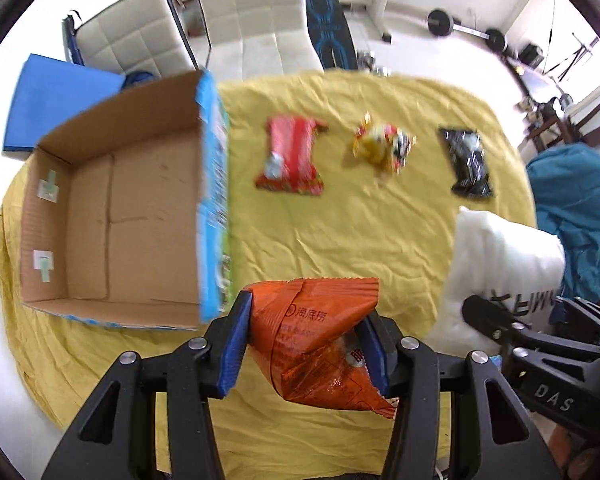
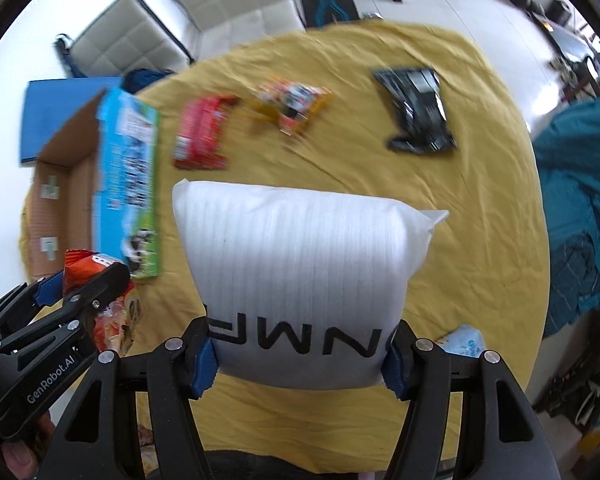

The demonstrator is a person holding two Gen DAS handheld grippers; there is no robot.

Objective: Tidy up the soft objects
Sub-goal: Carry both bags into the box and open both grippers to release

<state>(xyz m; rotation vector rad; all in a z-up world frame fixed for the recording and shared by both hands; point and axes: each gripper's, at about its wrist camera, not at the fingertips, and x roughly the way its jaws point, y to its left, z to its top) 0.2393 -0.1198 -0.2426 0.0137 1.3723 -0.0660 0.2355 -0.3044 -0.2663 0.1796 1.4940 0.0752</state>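
My left gripper (image 1: 306,344) is shut on an orange snack packet (image 1: 320,332), held above the yellow cloth (image 1: 340,220) beside the open cardboard box (image 1: 140,208). My right gripper (image 2: 300,356) is shut on a white foam pouch (image 2: 300,264) with black lettering, lifted over the cloth. That pouch (image 1: 504,264) shows at the right of the left wrist view, with the right gripper's body below it. The left gripper (image 2: 76,292) with the orange packet (image 2: 116,320) appears at lower left in the right wrist view. A red packet (image 1: 292,156), a yellow-red packet (image 1: 384,146) and a black packet (image 1: 466,164) lie on the cloth.
The box (image 2: 80,184) has a blue printed outer wall and holds nothing visible. A blue mat (image 1: 56,100) and cream chairs (image 1: 256,16) stand beyond it. Teal fabric (image 2: 580,208) lies at the right. A light blue packet (image 2: 464,340) peeks out beside the right gripper. Gym equipment stands at the back.
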